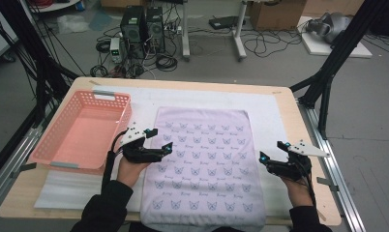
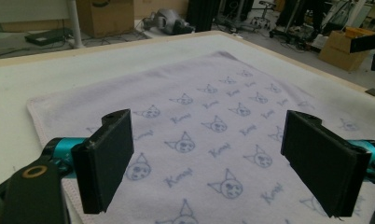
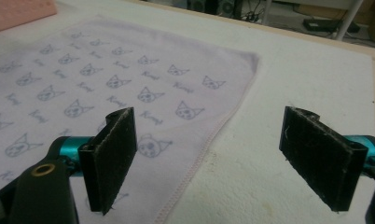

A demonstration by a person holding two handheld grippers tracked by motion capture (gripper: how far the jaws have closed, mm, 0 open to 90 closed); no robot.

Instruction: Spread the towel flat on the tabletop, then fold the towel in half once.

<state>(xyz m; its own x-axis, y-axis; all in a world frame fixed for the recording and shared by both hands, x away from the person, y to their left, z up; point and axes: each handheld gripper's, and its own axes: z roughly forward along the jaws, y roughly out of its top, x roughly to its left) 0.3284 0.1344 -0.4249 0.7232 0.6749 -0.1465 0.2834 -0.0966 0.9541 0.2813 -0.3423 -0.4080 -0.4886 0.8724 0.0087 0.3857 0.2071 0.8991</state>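
A pale lilac towel printed with small cat faces lies flat on the white mat, its near edge hanging over the table's front. My left gripper hovers at the towel's left edge, jaws wide apart. In the left gripper view the towel spreads out beyond my open left gripper, nothing between the pads. My right gripper sits just off the towel's right edge, open. In the right gripper view my right gripper straddles the towel's stitched hem without touching it.
A pink slatted basket stands on the table's left side, close to my left hand; its corner appears in the right gripper view. The wooden table's right edge lies beyond the right hand. Computers, cables and boxes are on the floor behind.
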